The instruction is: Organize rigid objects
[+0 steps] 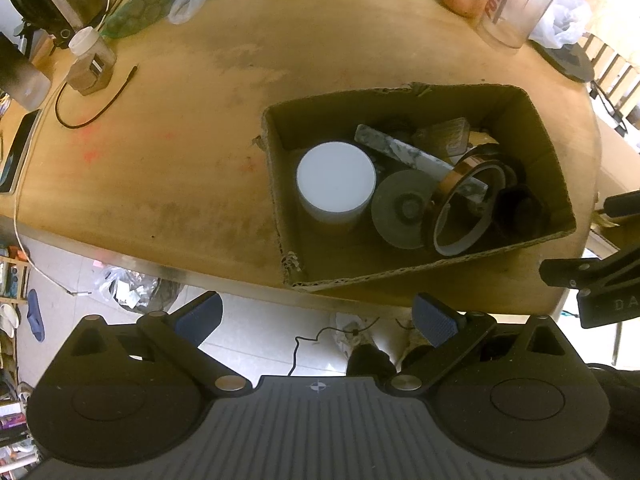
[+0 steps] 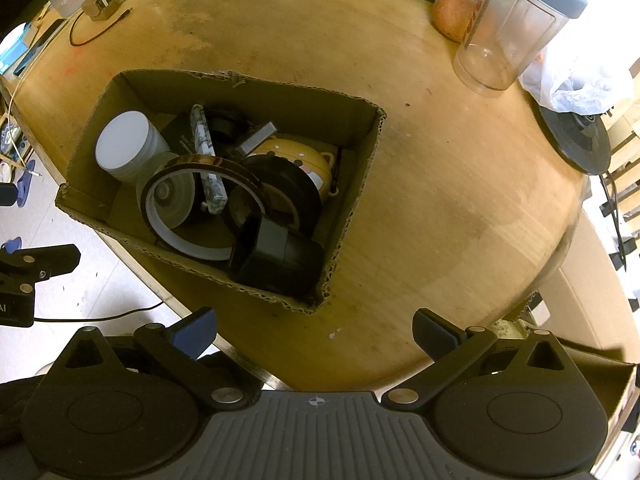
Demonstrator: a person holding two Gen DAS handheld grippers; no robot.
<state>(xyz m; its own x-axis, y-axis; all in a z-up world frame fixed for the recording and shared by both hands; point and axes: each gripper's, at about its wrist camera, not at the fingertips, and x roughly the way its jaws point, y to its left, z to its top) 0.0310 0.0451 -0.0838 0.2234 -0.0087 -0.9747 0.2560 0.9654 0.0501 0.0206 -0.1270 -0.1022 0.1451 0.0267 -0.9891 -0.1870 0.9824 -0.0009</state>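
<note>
- Both claws are spread wide and hold nothing: the left gripper (image 1: 318,320) sits low in its frame, hanging past the table edge over the floor, and the right gripper (image 2: 316,334) sits low in its own frame, over the near rim of the wooden table (image 2: 440,200).
- At centre right of the left view, the cardboard box (image 1: 552,184) rests on the table close to the near edge; in the right view it fills the centre left.
- Inside it, packed together: a white-lidded jar (image 1: 336,178) at the left end, a grey disc (image 1: 400,208) just beside it, an amber tape roll (image 1: 468,200) leaning on edge, a marbled flat bar (image 1: 400,150) lying across the pile, a black boxy part (image 2: 276,258) in the near corner, and a yellow bear-faced case (image 2: 296,156) half buried at the back.
- By my judgement, the sorting looks largely done: the tabletop around the box is bare of loose rigid pieces.
- What stays outside sits far off along the top of both frames: a clear jug (image 2: 516,28), an apple (image 2: 454,12), a small capped bottle (image 1: 90,60), bags and a cable; whether any of those belongs to the job I cannot tell.
</note>
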